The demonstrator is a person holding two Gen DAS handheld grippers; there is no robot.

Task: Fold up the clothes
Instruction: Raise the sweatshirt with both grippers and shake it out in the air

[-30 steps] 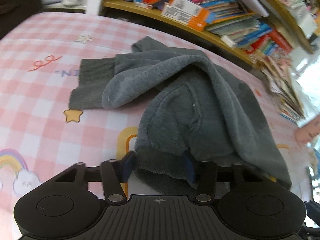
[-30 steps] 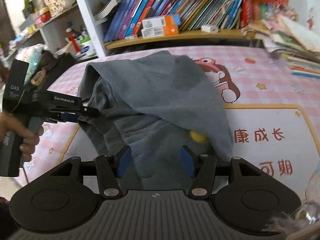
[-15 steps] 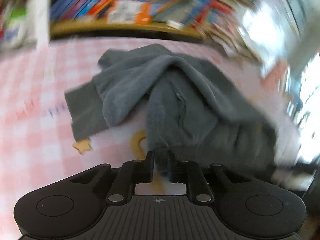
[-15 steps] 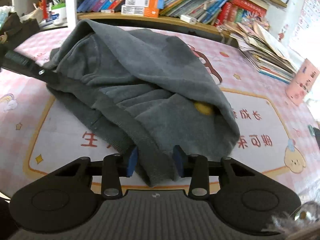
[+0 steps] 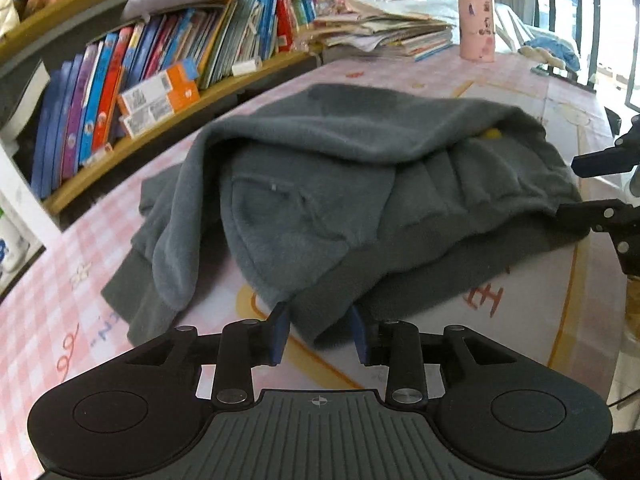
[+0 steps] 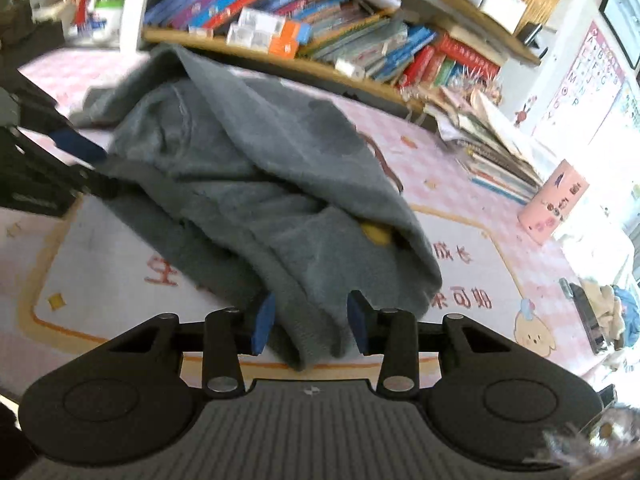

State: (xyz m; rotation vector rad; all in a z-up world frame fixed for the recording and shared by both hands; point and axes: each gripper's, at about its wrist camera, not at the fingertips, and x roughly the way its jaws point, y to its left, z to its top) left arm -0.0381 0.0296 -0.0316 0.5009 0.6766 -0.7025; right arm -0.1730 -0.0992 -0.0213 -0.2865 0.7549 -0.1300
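A grey fleece sweatshirt lies crumpled on a pink checked table cover; it also shows in the right wrist view. My left gripper is open, with the ribbed hem's left corner between its blue pads. My right gripper is open too, with the hem's other corner between its pads. A yellow patch peeks from a fold. The right gripper also shows at the right edge of the left wrist view, and the left gripper at the left edge of the right wrist view.
A wooden bookshelf full of books runs along the table's far side. A stack of magazines and a pink box sit at the right end. The cover has a white printed panel.
Both grippers have opened after being shut on the hem half a second ago. The hem now lies stretched out along the table between them. Both views have swung round.
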